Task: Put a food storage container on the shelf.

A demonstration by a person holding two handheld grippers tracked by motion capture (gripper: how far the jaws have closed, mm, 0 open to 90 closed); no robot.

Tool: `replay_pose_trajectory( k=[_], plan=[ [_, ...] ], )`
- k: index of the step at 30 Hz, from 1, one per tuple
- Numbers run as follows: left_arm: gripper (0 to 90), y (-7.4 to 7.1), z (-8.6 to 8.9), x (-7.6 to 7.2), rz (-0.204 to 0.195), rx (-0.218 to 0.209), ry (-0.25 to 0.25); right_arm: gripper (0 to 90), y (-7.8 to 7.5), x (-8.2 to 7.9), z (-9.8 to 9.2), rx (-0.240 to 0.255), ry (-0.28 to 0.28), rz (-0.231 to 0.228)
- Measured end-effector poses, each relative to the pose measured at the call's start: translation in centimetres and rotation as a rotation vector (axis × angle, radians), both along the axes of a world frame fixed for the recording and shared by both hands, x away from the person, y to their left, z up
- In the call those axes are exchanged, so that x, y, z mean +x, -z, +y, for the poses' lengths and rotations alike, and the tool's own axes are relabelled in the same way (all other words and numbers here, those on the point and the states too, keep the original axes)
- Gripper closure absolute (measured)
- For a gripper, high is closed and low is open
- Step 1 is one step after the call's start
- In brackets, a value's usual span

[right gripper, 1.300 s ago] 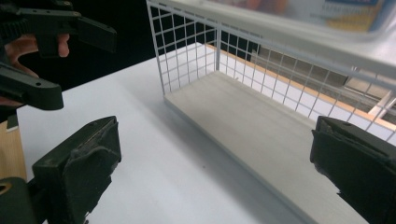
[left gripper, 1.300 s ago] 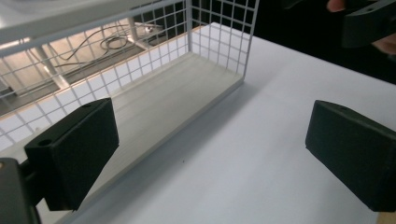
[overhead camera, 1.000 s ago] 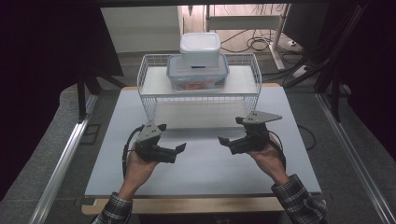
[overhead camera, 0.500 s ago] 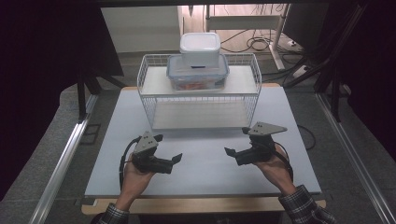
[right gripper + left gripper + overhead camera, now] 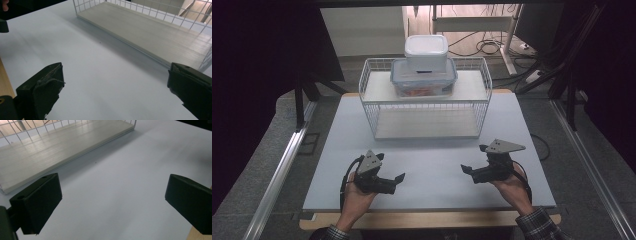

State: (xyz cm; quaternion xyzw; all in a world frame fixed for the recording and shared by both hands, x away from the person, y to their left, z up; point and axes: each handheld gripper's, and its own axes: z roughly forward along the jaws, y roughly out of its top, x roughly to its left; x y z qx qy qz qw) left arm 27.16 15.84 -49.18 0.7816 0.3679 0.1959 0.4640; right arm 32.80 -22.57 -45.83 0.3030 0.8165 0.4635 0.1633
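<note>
A white wire rack (image 5: 484,100) stands at the back middle of the white table (image 5: 332,150). On its upper shelf sits a clear tub with a blue-rimmed lid (image 5: 424,82) holding something orange, and a white lidded tub (image 5: 426,51) is stacked on it. My left gripper (image 5: 398,182) hovers low near the front left, jaws pointing right, open and empty. My right gripper (image 5: 468,174) mirrors it at the front right, open and empty. The left gripper view has its jaws (image 5: 112,202) wide apart over bare table; the right gripper (image 5: 115,92) stands the same way.
The rack's lower board (image 5: 62,147) (image 5: 150,32) lies bare ahead of both grippers. A wooden strip (image 5: 427,220) runs along the table's front edge. Metal rails (image 5: 277,170) flank the table on the floor, and cables (image 5: 487,47) lie behind the rack.
Both grippers have drawn back from the rack toward the table's front edge and dropped lower. Their jaws stay open. The tubs on the rack have not moved.
</note>
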Motion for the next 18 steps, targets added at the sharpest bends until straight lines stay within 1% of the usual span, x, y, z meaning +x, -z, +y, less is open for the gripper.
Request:
replay_pose_trajectory(
  k=[6,8,10,12,15,18],
  plan=[
    [0.0,0.9,-0.2,-0.1,0.009,0.026,0.0,0.9,1.3,-0.2,-0.6,-0.012,0.007,0.02],
    [0.0,1.3,-0.3,-0.1,0.018,0.034,0.003,0.9,1.8,-0.2,-0.8,-0.016,0.008,0.031],
    [0.0,1.7,-0.4,-0.1,0.028,0.031,0.008,0.9,2.3,-0.3,-0.9,-0.004,0.009,0.047],
    [0.0,2.3,-0.7,0.0,0.042,0.042,0.012,0.9,2.9,-0.3,-1.1,0.003,0.007,0.07],
    [0.0,2.9,-1.0,0.1,0.056,0.074,0.017,0.8,3.7,-0.3,-1.1,-0.012,0.011,0.082],
    [0.0,3.7,-1.0,0.5,0.092,0.081,0.015,0.8,4.3,-0.3,-1.1,-0.025,0.017,0.1]
  ],
)
